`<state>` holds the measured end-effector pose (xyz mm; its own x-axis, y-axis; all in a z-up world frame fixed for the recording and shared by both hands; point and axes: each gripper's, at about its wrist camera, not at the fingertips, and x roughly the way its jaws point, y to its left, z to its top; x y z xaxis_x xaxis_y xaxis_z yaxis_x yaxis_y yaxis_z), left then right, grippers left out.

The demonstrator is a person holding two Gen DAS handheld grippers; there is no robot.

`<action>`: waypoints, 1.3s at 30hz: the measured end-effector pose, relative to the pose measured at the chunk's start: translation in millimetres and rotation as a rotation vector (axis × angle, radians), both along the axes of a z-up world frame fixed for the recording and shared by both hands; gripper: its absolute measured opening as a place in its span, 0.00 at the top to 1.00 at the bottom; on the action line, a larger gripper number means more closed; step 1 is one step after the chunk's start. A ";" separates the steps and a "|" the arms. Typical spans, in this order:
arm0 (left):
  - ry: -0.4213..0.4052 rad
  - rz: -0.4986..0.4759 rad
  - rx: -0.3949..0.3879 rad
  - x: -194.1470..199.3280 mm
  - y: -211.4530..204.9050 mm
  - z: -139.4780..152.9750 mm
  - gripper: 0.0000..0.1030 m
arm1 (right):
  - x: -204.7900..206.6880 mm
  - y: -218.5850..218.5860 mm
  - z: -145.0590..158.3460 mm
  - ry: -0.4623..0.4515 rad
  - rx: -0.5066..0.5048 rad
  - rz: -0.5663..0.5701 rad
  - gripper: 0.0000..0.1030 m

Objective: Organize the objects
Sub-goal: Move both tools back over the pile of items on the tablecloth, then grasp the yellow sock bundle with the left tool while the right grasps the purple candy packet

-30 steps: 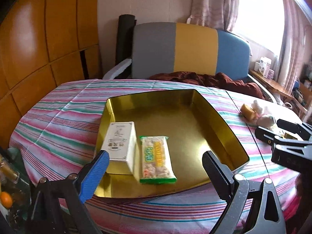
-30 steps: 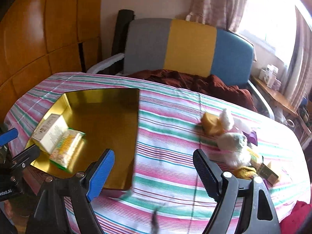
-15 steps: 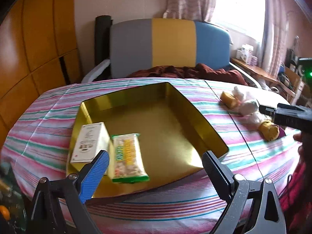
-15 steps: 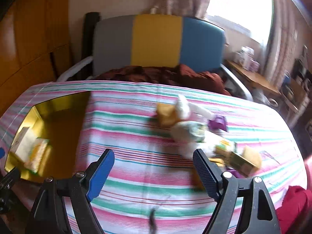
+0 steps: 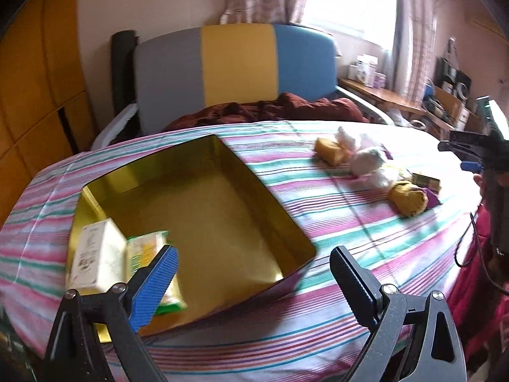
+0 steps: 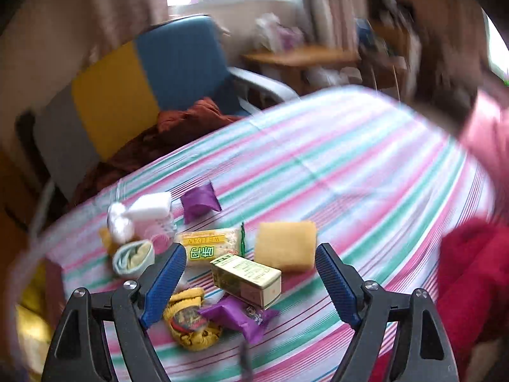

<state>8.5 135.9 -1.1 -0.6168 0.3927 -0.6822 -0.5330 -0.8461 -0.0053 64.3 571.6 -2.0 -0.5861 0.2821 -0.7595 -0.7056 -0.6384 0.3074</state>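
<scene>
Gold tin tray (image 5: 270,219), white box (image 5: 95,254) and snack packet (image 5: 146,248) at its 8 o'clock corner; loose snack pile (image 6: 222,261) awaiting sorting under right gripper (image 6: 249,273), wide open, empty; left gripper (image 5: 254,273) likewise open, holding nothing

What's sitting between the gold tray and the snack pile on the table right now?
Nothing: in the left wrist view only bare striped tablecloth separates the gold tray from the snack pile.
</scene>
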 end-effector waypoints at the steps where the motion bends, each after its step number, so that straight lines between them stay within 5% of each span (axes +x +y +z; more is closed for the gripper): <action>1: 0.000 -0.019 -0.004 0.9 7.8 0.2 0.06 | 3.6 5.6 -5.9 0.018 -0.042 -0.017 0.18; 8: -0.123 -0.155 0.041 -10.5 68.7 -8.5 0.06 | 14.7 17.1 -15.1 0.113 -0.178 -0.036 0.18; 21: -0.336 -0.339 0.100 -33.4 197.2 -34.0 0.16 | 12.5 22.8 -21.8 0.156 -0.264 0.004 0.18; 33: -0.540 -0.301 0.195 -60.7 274.2 -74.7 0.17 | 5.8 22.6 -25.9 0.125 -0.276 0.026 0.17; 35: -0.557 -0.294 0.203 -64.4 281.7 -83.3 0.27 | 4.9 23.1 -27.4 0.108 -0.276 0.023 0.17; 37: -0.532 -0.307 0.205 -64.0 281.0 -82.4 0.61 | 4.2 23.3 -29.1 0.096 -0.279 0.020 0.17; 39: -0.533 -0.316 0.209 -64.7 273.7 -84.3 0.63 | 2.7 23.6 -31.4 0.076 -0.283 0.018 0.17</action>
